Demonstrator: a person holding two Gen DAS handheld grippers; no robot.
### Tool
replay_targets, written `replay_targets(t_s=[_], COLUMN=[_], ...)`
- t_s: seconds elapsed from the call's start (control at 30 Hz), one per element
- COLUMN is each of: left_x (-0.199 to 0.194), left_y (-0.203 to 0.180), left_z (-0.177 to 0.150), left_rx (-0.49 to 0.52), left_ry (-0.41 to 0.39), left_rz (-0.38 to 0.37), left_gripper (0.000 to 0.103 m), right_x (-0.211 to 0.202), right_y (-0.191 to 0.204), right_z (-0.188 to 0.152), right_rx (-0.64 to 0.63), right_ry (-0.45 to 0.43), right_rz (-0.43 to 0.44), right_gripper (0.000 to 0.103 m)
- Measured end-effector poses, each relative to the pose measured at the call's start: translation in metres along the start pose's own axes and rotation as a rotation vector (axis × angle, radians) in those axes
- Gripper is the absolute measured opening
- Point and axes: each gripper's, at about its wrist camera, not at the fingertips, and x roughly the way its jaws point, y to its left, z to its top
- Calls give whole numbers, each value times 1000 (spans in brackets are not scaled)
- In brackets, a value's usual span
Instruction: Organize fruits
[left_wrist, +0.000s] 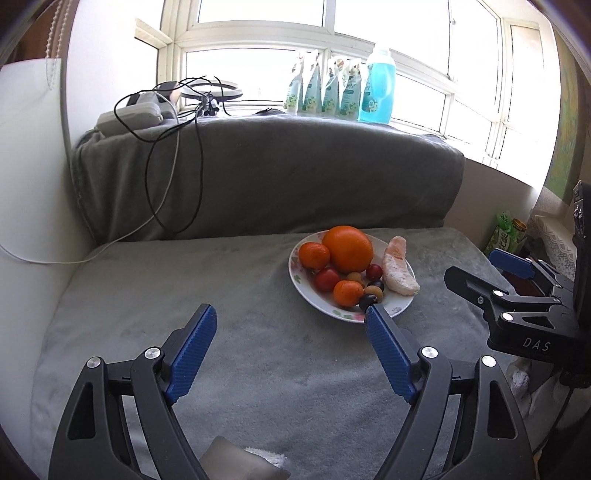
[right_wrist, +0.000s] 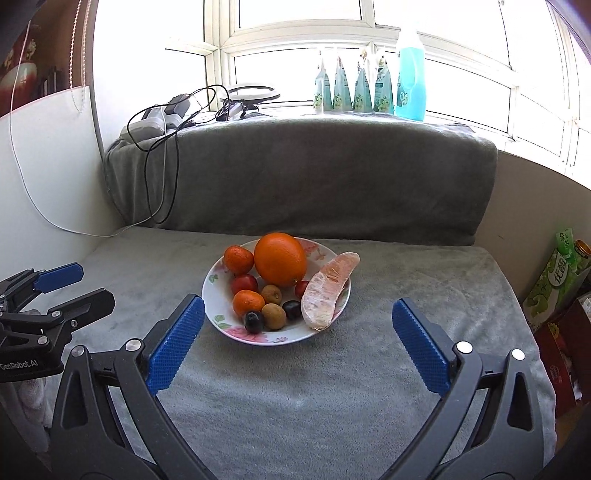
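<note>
A white flowered plate sits on a grey blanket. On it lie a big orange, two mandarins, a red tomato, two kiwis, dark grapes and a peeled pomelo wedge. My right gripper is open and empty just in front of the plate; in the left wrist view it shows at the right edge. My left gripper is open and empty, left of and in front of the plate; it shows in the right wrist view.
A grey cushion back rises behind the plate, with cables and chargers on its left top. Bottles stand on the windowsill. A white panel bounds the left. Drink cartons and boxes stand at the right edge.
</note>
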Motion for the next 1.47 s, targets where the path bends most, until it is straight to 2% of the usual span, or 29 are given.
replay_targets(t_s=[0.6,1.47], left_x=[-12,-11], left_y=[7,10], left_z=[-7,-9], left_rx=[5,1], left_ry=[-21,-21], left_rz=[33,25], left_gripper=[83,83], right_x=[-2,6], right_y=[7,5], right_z=[0,-3], right_rx=[-21,-27], right_ry=[0,16], right_rz=[-3,6], right_gripper=[103,103])
